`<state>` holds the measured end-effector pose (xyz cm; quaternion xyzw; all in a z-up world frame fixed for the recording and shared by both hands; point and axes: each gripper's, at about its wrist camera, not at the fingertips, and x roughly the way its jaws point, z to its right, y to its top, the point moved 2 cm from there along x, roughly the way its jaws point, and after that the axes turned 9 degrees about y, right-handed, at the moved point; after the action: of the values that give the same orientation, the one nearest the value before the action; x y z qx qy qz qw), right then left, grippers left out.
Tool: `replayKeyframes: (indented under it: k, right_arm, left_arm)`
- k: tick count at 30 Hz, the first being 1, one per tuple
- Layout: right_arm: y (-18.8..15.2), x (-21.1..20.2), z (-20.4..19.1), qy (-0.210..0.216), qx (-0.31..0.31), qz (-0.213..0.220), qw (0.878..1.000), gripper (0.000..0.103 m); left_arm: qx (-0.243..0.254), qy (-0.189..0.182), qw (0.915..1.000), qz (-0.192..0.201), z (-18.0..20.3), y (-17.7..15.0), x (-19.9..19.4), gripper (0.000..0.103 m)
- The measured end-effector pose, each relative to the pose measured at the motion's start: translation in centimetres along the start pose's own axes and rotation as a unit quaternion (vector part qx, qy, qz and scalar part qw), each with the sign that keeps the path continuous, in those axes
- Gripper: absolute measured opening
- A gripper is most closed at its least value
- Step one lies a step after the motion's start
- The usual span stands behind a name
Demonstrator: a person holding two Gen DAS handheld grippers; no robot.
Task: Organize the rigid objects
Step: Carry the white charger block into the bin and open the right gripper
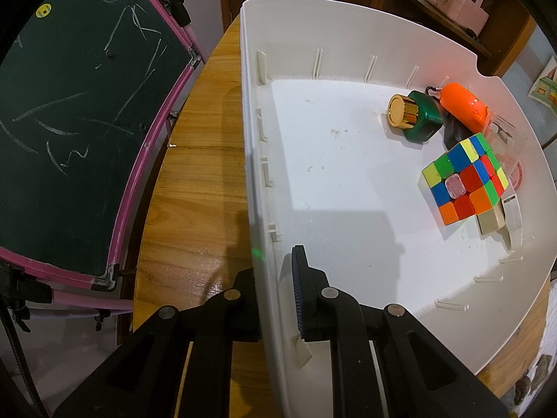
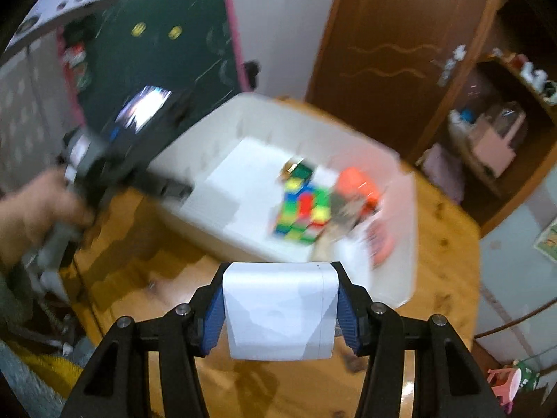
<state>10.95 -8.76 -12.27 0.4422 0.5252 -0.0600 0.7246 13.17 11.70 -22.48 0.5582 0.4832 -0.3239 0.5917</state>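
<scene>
The left gripper (image 1: 275, 299) has its fingers pinched on the side wall of the big white bin (image 1: 348, 35). One finger is inside the bin and one is outside, with the wall between them.

The right gripper (image 2: 280, 308) has its fingers squeezed on a white block (image 2: 280, 313). The blue pads (image 2: 213, 324) press on both sides of it. The block is up in the air over the wooden worktop (image 2: 139, 278), just in front of the bin (image 2: 400, 244).

Inside the bin, things are bunched together at the far right end. A color cube (image 1: 463, 181) sits there, tipped up on something. A tan wooden block (image 1: 491, 223) peeks out from under it, next to a white strip (image 1: 513, 216). Behind the cube is a green bottle with a gold cap (image 1: 414, 115), lying on its side. An orange thing (image 1: 463, 106) leans by the back wall, touching the green bottle. A clear plastic piece (image 1: 504, 139) is beside the cube. The rest of the bin floor is bare white.

The bin sits on the worktop (image 1: 195, 174). A chalkboard with a pink frame (image 1: 69, 122) stands to the left of it. The right camera's picture is blurry, but it shows a hand (image 2: 31, 209) holding the left gripper (image 2: 167, 184) at the bin's edge.
</scene>
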Motion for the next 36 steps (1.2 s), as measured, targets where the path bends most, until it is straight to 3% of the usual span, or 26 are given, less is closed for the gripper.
replayKeyframes:
  k: [8,12,19,28,36]
  right_arm:
    - [5.4,-3.9,5.0,-0.054,0.03,0.063,0.996,0.055]
    - [8.3,-2.8,7.6,-0.06,0.06,0.072,0.994,0.055]
    - [10.9,3.3,11.8,-0.056,0.134,0.03,0.989,0.055]
    - [9.5,10.6,13.5,-0.052,0.174,-0.036,0.983,0.055]
    - [9.7,12.1,13.5,-0.051,0.169,-0.037,0.984,0.057]
  left_arm:
    - [0.0,0.0,1.0,0.0,0.0,0.0,0.0,0.015]
    - [-0.001,0.0,1.0,-0.001,0.0,0.0,0.0,0.015]
    - [0.0,0.0,1.0,-0.001,0.0,0.1,0.0,0.015]
    - [-0.001,-0.001,1.0,-0.001,0.0,0.0,0.1,0.015]
    - [-0.004,0.001,1.0,-0.003,-0.1,0.0,0.2,0.015]
